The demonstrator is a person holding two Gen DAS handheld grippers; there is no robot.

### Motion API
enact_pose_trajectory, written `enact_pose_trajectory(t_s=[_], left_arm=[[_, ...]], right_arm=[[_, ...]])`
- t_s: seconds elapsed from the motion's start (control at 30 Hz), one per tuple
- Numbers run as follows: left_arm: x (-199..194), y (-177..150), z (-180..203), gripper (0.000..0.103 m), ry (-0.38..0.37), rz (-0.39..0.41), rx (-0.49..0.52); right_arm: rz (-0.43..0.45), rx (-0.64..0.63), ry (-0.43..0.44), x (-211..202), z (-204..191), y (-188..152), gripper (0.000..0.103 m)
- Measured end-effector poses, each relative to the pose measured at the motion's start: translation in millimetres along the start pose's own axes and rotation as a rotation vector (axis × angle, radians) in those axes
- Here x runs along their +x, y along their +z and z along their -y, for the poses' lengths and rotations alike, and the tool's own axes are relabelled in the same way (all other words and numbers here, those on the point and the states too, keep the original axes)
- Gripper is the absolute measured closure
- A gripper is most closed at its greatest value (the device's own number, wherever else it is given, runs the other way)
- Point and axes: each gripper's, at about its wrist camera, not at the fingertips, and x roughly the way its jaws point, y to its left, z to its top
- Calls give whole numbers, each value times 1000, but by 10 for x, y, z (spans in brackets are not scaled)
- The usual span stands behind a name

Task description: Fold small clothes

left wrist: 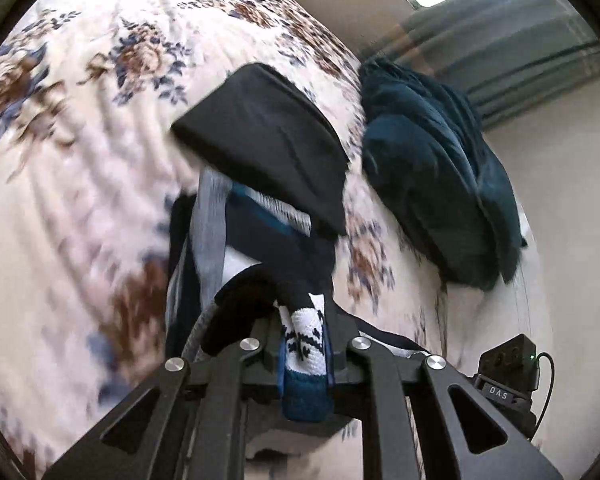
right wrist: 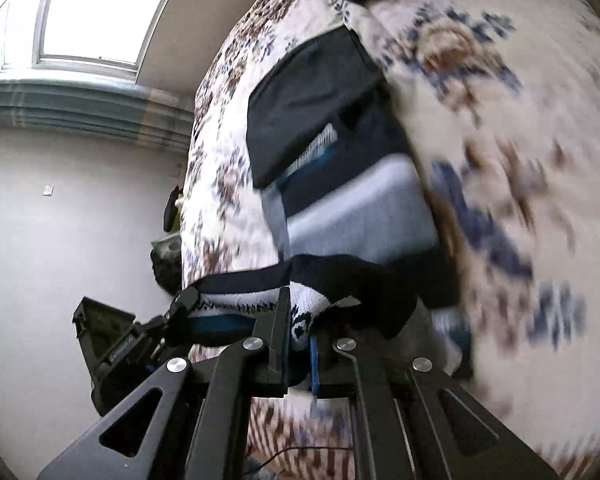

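A navy, white and blue patterned sock [left wrist: 306,344] is clamped in my left gripper [left wrist: 305,334], which is shut on one end. My right gripper [right wrist: 300,330] is shut on the other end of the same sock [right wrist: 240,300], which stretches between them above the bed. The left gripper [right wrist: 180,308] shows at the left of the right wrist view. Just beyond lies a stack of folded clothes: a black piece [left wrist: 260,136] on top, navy and grey pieces [right wrist: 360,208] under it.
A floral bedspread [left wrist: 80,160] covers the bed. A dark teal cushion [left wrist: 436,184] lies at the far right of the stack. A window [right wrist: 88,16] and a curtain [right wrist: 68,108] are on the wall beyond the bed.
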Motion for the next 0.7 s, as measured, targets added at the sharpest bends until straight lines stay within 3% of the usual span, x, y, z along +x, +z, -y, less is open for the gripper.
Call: enact_pose_trajectory(t_s=[0.13,0.37,0.47,0.5,0.53,0.6,0.7], left_arm=[[416,445,-129,92,49,20,-55],[1240,889,-641,85,125,-83,-227],[1261,897,-691,57,61,-78,-265],[1238,886,-689,42,26,-69,-278],[1218,884,-698,30,-11,-59,-298],[1199,870,-754,24,-76,-42,-354],[1125,868,-782,24,-95,-35,-381]], right_arm=[[-16,-17,-18,429,-21,638,96],[-88,-31,-96,1355,130,1568,93],[-119,-57,-116,1539,147,1701,88],[-124,-62,-110,1562,155,1717,80],[-126,-63,-95,1574,165,1725,60],[-115,-56,-53,1556,180,1713,34],[-115,-40,-23,1524,194,1722,30]])
